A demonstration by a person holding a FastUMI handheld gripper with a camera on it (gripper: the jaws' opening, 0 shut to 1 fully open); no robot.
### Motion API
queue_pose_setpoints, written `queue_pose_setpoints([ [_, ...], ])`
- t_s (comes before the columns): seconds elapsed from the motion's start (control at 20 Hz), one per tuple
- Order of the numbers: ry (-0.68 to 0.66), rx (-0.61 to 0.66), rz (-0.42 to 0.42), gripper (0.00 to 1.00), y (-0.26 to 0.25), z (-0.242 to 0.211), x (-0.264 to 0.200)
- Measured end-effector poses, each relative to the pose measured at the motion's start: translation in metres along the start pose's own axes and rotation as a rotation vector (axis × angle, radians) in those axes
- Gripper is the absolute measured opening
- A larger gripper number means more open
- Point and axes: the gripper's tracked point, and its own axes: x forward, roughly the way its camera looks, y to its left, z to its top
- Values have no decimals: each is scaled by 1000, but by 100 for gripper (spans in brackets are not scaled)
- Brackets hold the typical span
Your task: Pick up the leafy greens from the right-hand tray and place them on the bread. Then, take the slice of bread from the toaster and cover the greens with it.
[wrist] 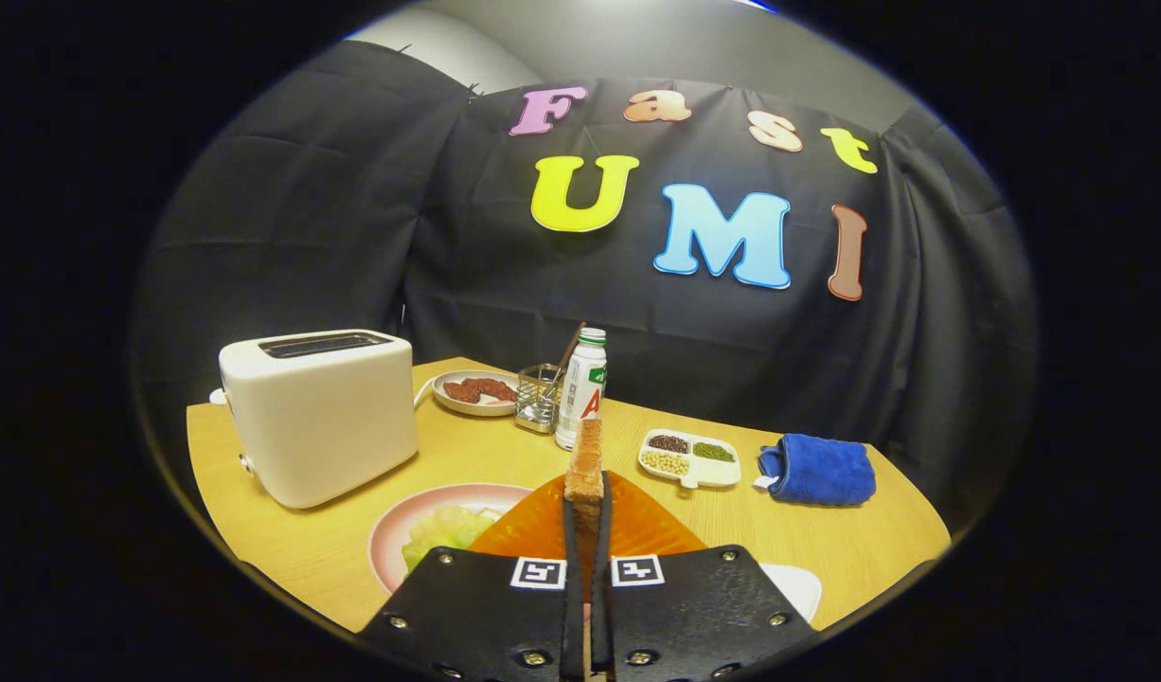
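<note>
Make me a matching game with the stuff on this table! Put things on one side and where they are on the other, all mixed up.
Things:
1. bread slice
2. leafy greens
3. blue cloth
4. bottle

Places:
A. on the pink plate, next to the toaster
B. standing beside the wire holder
C. clamped upright in the gripper
D. folded beside the divided dish of beans

Pairs: 1-C, 2-A, 3-D, 4-B
</note>
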Motion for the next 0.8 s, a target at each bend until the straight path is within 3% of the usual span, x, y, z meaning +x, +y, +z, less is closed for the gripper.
queue_pose_setpoints([
  [0.8, 156, 35, 157, 3, 88, -63, 13],
])
